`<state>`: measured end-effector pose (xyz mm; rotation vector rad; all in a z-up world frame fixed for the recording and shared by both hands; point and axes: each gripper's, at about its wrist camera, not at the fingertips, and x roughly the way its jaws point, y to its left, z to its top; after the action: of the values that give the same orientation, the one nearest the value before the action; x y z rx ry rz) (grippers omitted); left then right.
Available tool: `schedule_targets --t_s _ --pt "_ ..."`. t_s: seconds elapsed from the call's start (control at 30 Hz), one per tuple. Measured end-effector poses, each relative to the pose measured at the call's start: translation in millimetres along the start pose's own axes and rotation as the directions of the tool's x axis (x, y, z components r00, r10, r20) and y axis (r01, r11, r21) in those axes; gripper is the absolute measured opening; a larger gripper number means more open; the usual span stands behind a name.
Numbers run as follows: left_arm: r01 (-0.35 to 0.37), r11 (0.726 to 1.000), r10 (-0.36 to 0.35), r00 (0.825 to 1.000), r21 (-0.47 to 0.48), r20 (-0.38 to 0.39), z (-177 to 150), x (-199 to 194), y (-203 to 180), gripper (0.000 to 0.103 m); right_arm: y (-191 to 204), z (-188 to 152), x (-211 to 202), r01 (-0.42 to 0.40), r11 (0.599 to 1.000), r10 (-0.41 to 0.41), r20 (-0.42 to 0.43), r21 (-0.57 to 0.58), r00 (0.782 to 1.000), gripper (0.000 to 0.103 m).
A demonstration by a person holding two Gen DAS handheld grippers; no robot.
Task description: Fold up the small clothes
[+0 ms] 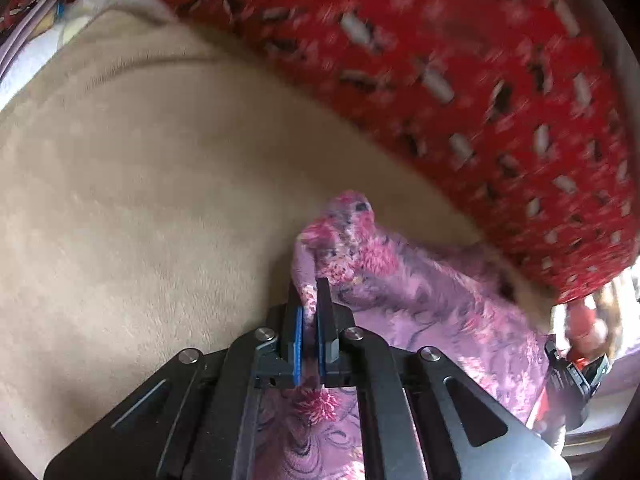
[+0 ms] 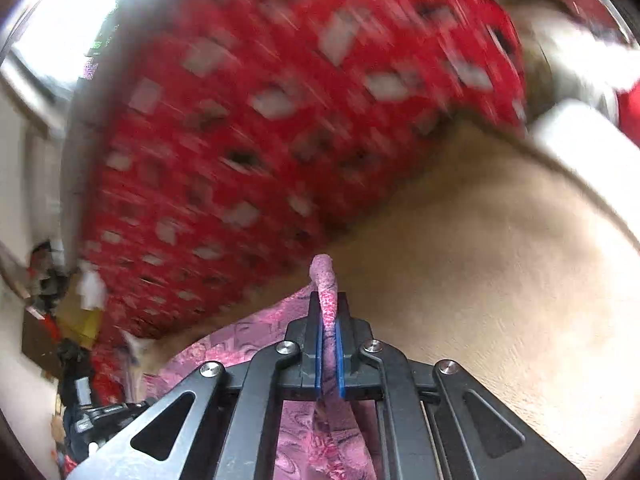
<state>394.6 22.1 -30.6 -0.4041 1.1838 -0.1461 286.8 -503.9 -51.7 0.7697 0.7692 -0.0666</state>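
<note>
A small pink and purple patterned cloth (image 1: 420, 292) lies on a beige fleece blanket (image 1: 140, 200). My left gripper (image 1: 310, 294) is shut on one edge of the cloth, which runs between the blue pads and spreads off to the right. In the right wrist view my right gripper (image 2: 329, 300) is shut on another corner of the same cloth (image 2: 224, 348). A narrow twist of fabric sticks out past its fingertips. The other gripper (image 1: 572, 376) shows at the far right of the left wrist view, and again at the lower left of the right wrist view, the other gripper (image 2: 88, 412).
A red patterned bedcover (image 1: 460, 80) with white and dark marks rises behind the beige blanket in both views, red bedcover (image 2: 260, 140). Pale cushions or folded items (image 1: 36, 48) sit at the far left corner. The beige blanket (image 2: 520, 280) extends to the right.
</note>
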Motion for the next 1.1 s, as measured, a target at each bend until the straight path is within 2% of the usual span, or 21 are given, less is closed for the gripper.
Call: schedule_targets --t_s 0.03,0.07,0.1,0.23,0.3,0.37,0.4,0.47,0.5,0.53,0.57,0.67,0.7,0.73,0.77,0.8,0.83,0.87,0.9,1.0,1.1 --pt "0.003 1.000 -0.003 1.000 -0.007 0.002 1 5 -6 0.004 -5 -4 11 0.020 1.000 -0.019 -0.047 0.014 0.999 0.005" --pt "0.025 0.999 -0.025 1.000 -0.029 0.003 2 2 -2 0.006 -10 -8 20 0.036 0.999 -0.033 -0.099 0.027 0.995 0.010" --pt "0.058 0.997 -0.058 0.998 -0.053 0.000 3 -4 2 0.006 -12 -14 19 0.053 0.998 -0.050 -0.094 0.037 0.994 0.011" --pt "0.119 0.992 -0.117 0.991 -0.045 0.058 -5 -42 10 0.006 -6 -24 -23 -0.004 1.000 0.004 0.012 0.021 1.000 0.012" --pt "0.147 0.989 -0.146 0.985 -0.002 0.086 -19 -58 4 0.009 5 -37 -48 -0.098 0.994 0.100 0.057 -0.039 0.993 0.015" --pt "0.113 0.992 -0.117 0.989 0.046 0.089 -36 -57 -5 0.017 17 -48 -52 -0.116 0.989 0.121 0.046 -0.090 0.992 0.023" --pt "0.056 0.995 -0.062 0.996 0.078 0.071 -45 -48 -11 0.018 22 -57 -48 -0.098 0.986 0.102 0.021 -0.134 0.995 0.025" --pt "-0.063 0.987 0.063 0.998 0.147 0.004 -61 -23 -22 0.018 28 -72 -23 0.008 0.977 -0.026 -0.084 -0.212 0.996 0.022" --pt "-0.089 0.981 0.088 0.996 0.170 0.014 -64 -22 -22 0.019 28 -79 -12 0.060 0.965 -0.095 -0.123 -0.256 0.988 0.022" --pt "-0.106 0.977 0.101 0.994 0.185 0.040 -68 -28 -25 0.019 32 -80 -20 0.068 0.961 -0.093 -0.081 -0.268 0.992 0.021" --pt "-0.116 0.974 0.107 0.993 0.195 0.054 -71 -37 -27 0.019 37 -77 -29 0.084 0.962 -0.107 -0.076 -0.260 0.991 0.027" --pt "-0.082 0.976 0.063 0.993 0.201 0.098 -88 -66 -32 0.019 52 -80 -62 0.037 0.961 -0.045 -0.024 -0.274 0.999 0.027" --pt "-0.082 0.974 0.058 0.992 0.212 0.116 -98 -73 -35 0.023 57 -86 -78 0.034 0.953 -0.033 0.009 -0.300 0.999 0.028" --pt "-0.091 0.970 0.063 0.989 0.225 0.131 -108 -77 -38 0.029 58 -91 -86 0.038 0.950 -0.032 0.023 -0.310 0.999 0.034" --pt "-0.105 0.965 0.074 0.988 0.238 0.137 -116 -75 -40 0.042 57 -98 -88 0.048 0.947 -0.043 0.023 -0.316 0.999 0.039" --pt "-0.122 0.959 0.090 0.987 0.255 0.132 -125 -71 -41 0.047 52 -104 -86 0.068 0.945 -0.067 0.014 -0.320 0.998 0.039" --pt "-0.141 0.953 0.115 0.987 0.270 0.109 -131 -61 -42 0.047 45 -110 -79 0.105 0.941 -0.113 -0.008 -0.321 0.994 0.039" --pt "-0.166 0.945 0.151 0.986 0.281 0.074 -137 -50 -39 0.047 29 -118 -64 0.168 0.935 -0.202 -0.080 -0.313 0.976 0.038" --pt "-0.174 0.944 0.165 0.985 0.282 0.055 -141 -43 -38 0.047 25 -126 -55 0.163 0.942 -0.201 -0.107 -0.293 0.974 0.038" --pt "-0.193 0.936 0.178 0.981 0.293 0.077 -152 -51 -40 0.047 24 -124 -83 0.153 0.959 -0.172 -0.061 -0.237 0.983 0.039" --pt "-0.212 0.932 0.199 0.977 0.294 0.073 -158 -49 -40 0.049 31 -138 -112 0.122 0.953 -0.126 0.005 -0.278 0.992 0.040"
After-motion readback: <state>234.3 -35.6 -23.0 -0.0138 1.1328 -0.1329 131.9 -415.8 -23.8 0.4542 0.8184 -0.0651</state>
